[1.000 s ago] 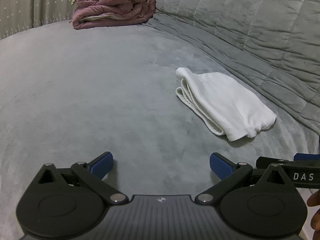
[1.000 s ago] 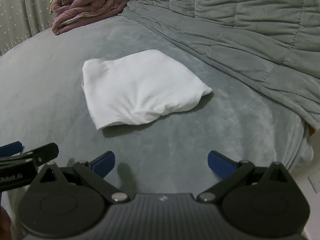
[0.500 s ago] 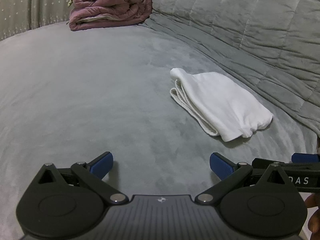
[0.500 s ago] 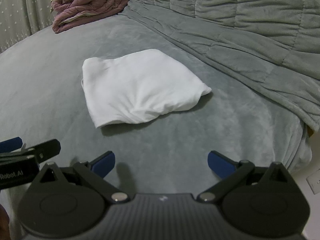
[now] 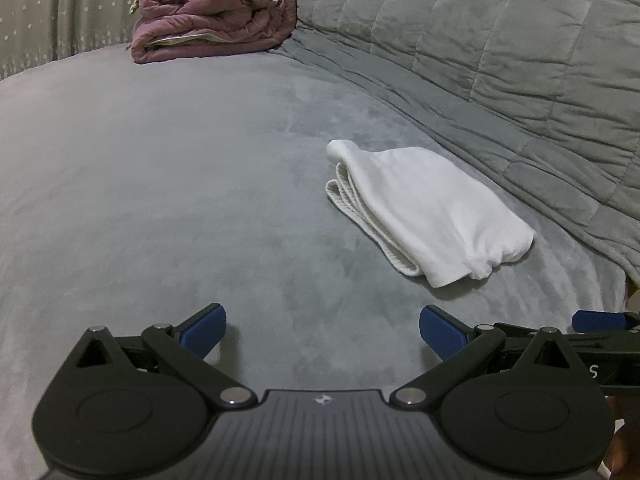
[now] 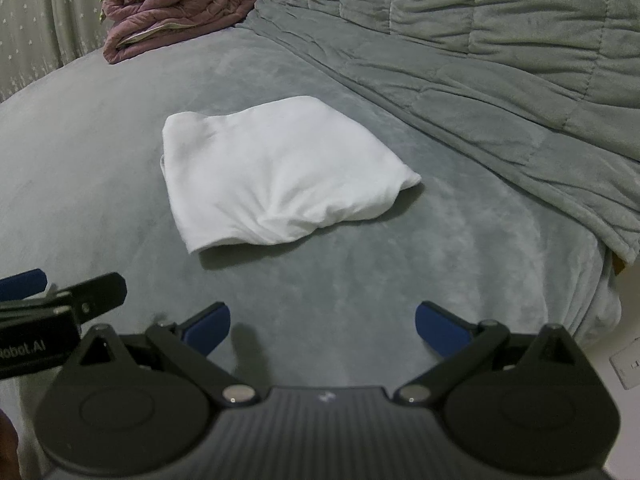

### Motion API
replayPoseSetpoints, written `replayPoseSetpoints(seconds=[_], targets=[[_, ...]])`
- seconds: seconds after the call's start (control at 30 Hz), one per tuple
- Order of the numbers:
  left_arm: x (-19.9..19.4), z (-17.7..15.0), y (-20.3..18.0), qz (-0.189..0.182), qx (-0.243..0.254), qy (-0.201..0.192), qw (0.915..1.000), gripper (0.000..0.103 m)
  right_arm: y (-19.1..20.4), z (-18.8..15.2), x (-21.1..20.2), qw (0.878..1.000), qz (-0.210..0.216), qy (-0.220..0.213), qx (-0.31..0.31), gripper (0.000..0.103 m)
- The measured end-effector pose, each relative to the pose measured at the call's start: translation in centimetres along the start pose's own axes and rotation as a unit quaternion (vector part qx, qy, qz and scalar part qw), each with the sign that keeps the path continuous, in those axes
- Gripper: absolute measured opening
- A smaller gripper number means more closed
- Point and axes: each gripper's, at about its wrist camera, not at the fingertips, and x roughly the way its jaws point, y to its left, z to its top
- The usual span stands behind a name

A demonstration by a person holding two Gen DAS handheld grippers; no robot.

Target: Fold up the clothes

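Note:
A white garment [image 5: 428, 208] lies folded into a compact bundle on the grey bed [image 5: 160, 184]; it also shows in the right wrist view [image 6: 276, 172]. My left gripper [image 5: 322, 330] is open and empty, hovering over the bed to the near left of the garment. My right gripper [image 6: 322, 326] is open and empty, in front of the garment and apart from it. Each gripper shows at the edge of the other's view: the right one in the left wrist view [image 5: 600, 322], the left one in the right wrist view [image 6: 60, 300].
A rolled purple quilt [image 5: 212, 20] with other cloth on top sits at the far end of the bed, also in the right wrist view [image 6: 176, 4]. A grey quilted blanket [image 5: 500, 52] lies heaped along the right side. The bed's edge [image 6: 600, 280] drops off at right.
Both grippers have drawn back slightly from the folded garment and shifted a little; both stay open and empty. The garment has not moved.

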Motion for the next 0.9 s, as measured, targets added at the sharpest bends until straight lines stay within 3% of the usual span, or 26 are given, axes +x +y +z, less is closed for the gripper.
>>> replayPoseSetpoints(seconds=[0.9], targets=[[-0.2, 0.5, -1.2, 0.000, 0.019, -0.002, 0.9998, 0.103, 0.1, 0.0, 0.3, 1.000, -0.014, 0.005, -0.004, 0.103]])
